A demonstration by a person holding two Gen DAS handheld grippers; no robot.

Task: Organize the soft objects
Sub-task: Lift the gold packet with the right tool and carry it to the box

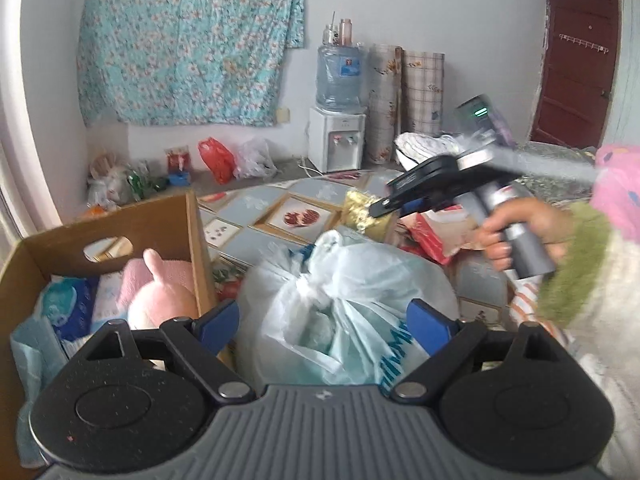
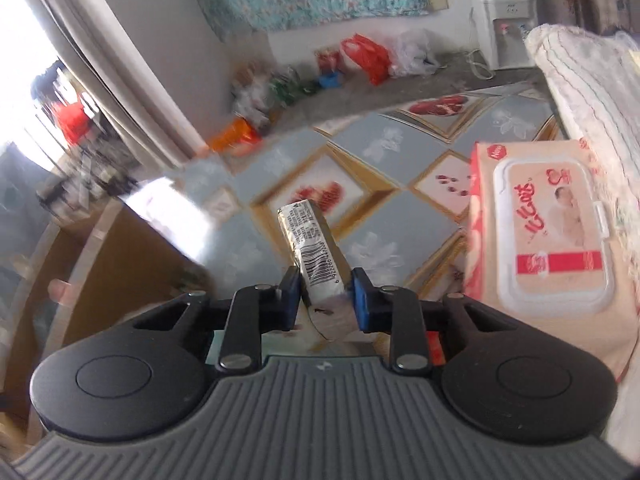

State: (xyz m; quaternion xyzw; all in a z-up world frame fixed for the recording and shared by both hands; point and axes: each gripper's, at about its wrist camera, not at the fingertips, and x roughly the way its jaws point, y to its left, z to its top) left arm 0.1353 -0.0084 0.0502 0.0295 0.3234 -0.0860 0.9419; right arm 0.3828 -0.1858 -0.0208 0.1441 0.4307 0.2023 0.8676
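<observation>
The hanging cloth (image 1: 188, 40) is turquoise with small pale flowers. The cardboard box (image 1: 192, 232) is brown, the plush toy (image 1: 160, 292) inside it pink. The tied plastic bag (image 1: 344, 292) is translucent white. The wipes pack (image 2: 548, 224) is peach and red, and the floor covering (image 2: 360, 152) shows grey diamonds framed in gold.

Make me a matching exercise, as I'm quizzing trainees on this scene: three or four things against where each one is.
Things:
1. pink plush toy
2. gold packet
3. wet wipes pack
4. tied plastic bag

Places:
a. between the pads of the right hand-held gripper
b. inside the cardboard box
c. in front of the open left hand-held gripper
d. on the patterned surface, right of the right hand-held gripper

Pairs: 1-b, 2-a, 3-d, 4-c
</observation>
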